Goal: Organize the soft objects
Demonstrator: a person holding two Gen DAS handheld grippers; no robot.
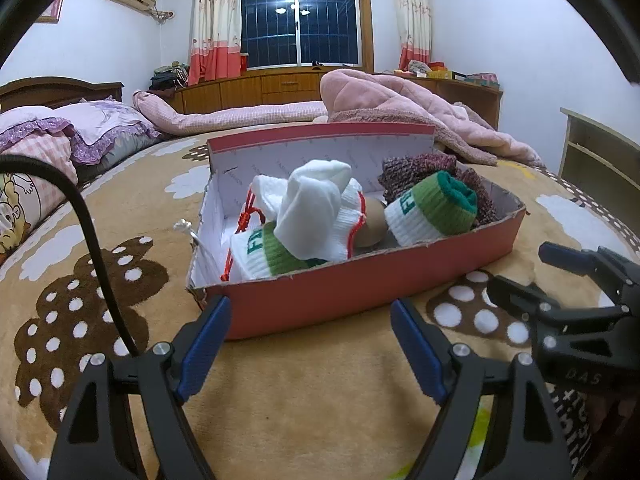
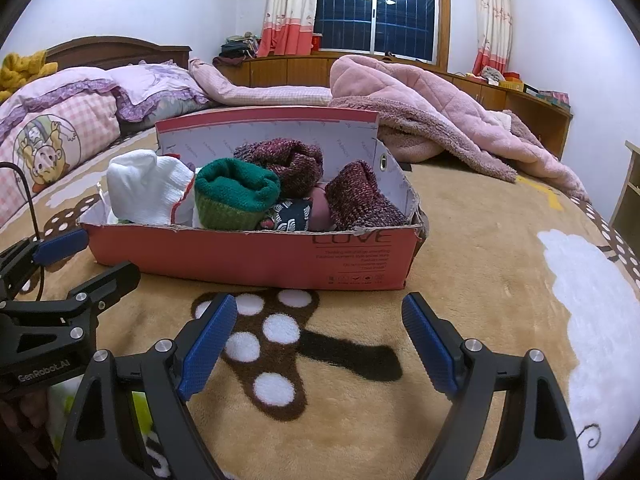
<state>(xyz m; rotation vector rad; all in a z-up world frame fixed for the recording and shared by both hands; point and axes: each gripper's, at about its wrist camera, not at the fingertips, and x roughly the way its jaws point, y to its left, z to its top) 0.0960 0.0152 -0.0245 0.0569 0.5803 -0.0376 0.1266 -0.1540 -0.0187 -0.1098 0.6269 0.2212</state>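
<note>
a red cardboard shoebox [image 1: 360,292] sits on a tan blanket [image 1: 320,392] printed with brown, white-spotted mushrooms, spread over a bed. the box's lid flap stands upright along its far side. inside lie the soft things, all rolled socks and knits: a white sock bundle [image 1: 312,208] stands tallest at the middle-left, with a red string [image 1: 244,220] trailing down beside it; a white sock with a green band [image 1: 272,256] lies at the near left corner; a white roll with green cuffs [image 1: 436,208] rests to the right, and behind it a maroon knit roll [image 1: 420,172] leans against the lid. from the right wrist view, a second maroon knit roll [image 2: 360,196] fills the right end of the box, and a dark patterned piece [image 2: 290,212] is tucked low between the rolls.

the left gripper [image 1: 312,348] hovers just short of the box's near wall, its blue-padded fingers spread wide with nothing between them. the right gripper [image 2: 316,344] hangs over the blanket in front of the box, also spread wide and empty. each gripper shows at the edge of the other's view, side by side and apart.

beyond the box a pink quilted blanket [image 1: 420,108] is heaped on the bed, purple-frilled pillows [image 1: 100,128] lie at the headboard, and a dark window [image 1: 298,20] with curtains sits above wooden cabinets [image 1: 260,88].
</note>
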